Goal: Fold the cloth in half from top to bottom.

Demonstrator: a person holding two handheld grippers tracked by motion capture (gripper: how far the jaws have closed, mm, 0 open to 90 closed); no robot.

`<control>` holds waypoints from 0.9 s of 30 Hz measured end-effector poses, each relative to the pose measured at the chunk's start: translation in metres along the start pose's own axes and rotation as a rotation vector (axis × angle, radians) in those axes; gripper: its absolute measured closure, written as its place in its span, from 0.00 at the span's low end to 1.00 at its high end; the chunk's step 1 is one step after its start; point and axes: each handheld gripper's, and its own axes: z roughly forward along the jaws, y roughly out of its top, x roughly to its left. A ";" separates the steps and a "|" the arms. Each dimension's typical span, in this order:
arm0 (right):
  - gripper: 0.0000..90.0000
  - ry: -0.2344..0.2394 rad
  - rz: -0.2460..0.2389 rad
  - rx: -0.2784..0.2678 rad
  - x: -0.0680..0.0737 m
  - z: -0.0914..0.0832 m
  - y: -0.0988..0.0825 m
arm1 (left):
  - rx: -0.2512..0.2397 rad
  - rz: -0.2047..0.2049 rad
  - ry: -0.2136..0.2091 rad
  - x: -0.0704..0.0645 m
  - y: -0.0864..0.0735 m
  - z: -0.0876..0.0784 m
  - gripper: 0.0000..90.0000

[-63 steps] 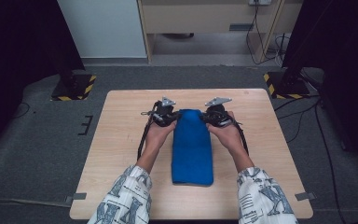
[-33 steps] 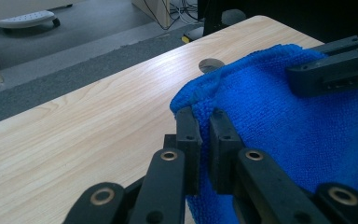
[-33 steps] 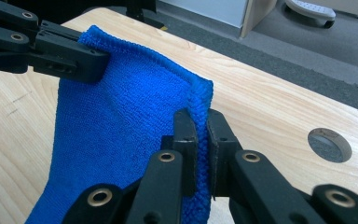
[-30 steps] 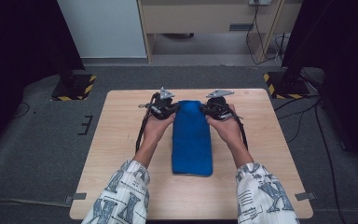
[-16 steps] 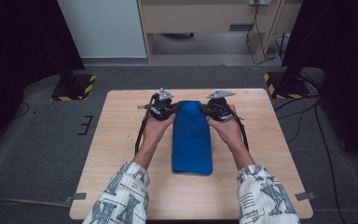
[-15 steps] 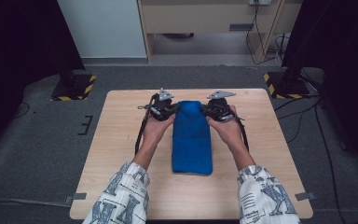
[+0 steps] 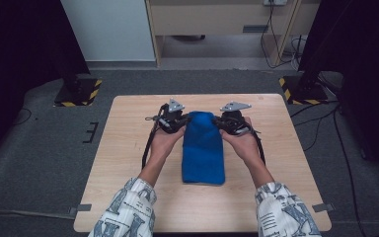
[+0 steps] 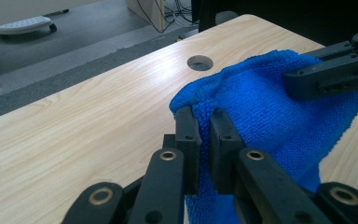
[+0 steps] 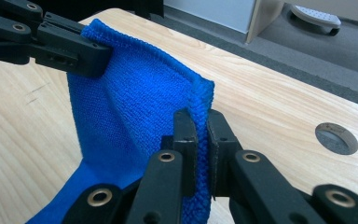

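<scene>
While each pair of jaws stands almost closed with only a fold of fabric between its pads, the left gripper (image 8: 204,122) pinches the far left corner of the blue cloth (image 7: 203,147) and the right gripper (image 9: 197,122) pinches the far right corner. Both corners are raised off the wood, and the stretch of cloth between them hangs in a soft sag, seen from each gripper view with the other gripper's jaws clamped on the opposite corner. The rest of the cloth lies as a long folded strip down the middle of the table (image 7: 128,163), its near end flat and close to the person's sleeves (image 7: 128,210).

The step in hand looks like lifting the far edge to fold it toward the near end, or to open the cloth out. To do it well, both hands should travel together at one height, so the edge stays straight and neither corner pulls out of its pinch. The grip is shallow, just at the hem, so a slow, even carry seems wiser than a jerk.

Around the cloth the tabletop is bare wood, with a round cable hole (image 9: 336,138) near the far right corner, well apart from the fabric. The trailing cables (image 7: 147,148) run beside the forearms and could drag on the cloth's long edges. Beyond the table stand a pale cabinet (image 7: 106,29), a wooden desk (image 7: 217,17) and dark stands with striped bases (image 7: 81,94) on grey carpet, none within reach.
</scene>
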 end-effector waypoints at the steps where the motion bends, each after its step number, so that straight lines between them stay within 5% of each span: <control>1: 0.94 0.002 -0.005 0.000 0.001 -0.001 -0.002 | 0.001 0.005 -0.004 -0.001 -0.001 -0.001 0.93; 14: 0.94 0.026 -0.033 0.023 0.008 -0.002 -0.020 | 0.029 0.052 -0.003 -0.012 -0.018 -0.006 0.92; 27: 0.94 0.061 -0.024 0.024 0.014 -0.002 -0.043 | 0.042 0.027 -0.039 -0.018 -0.035 -0.010 0.92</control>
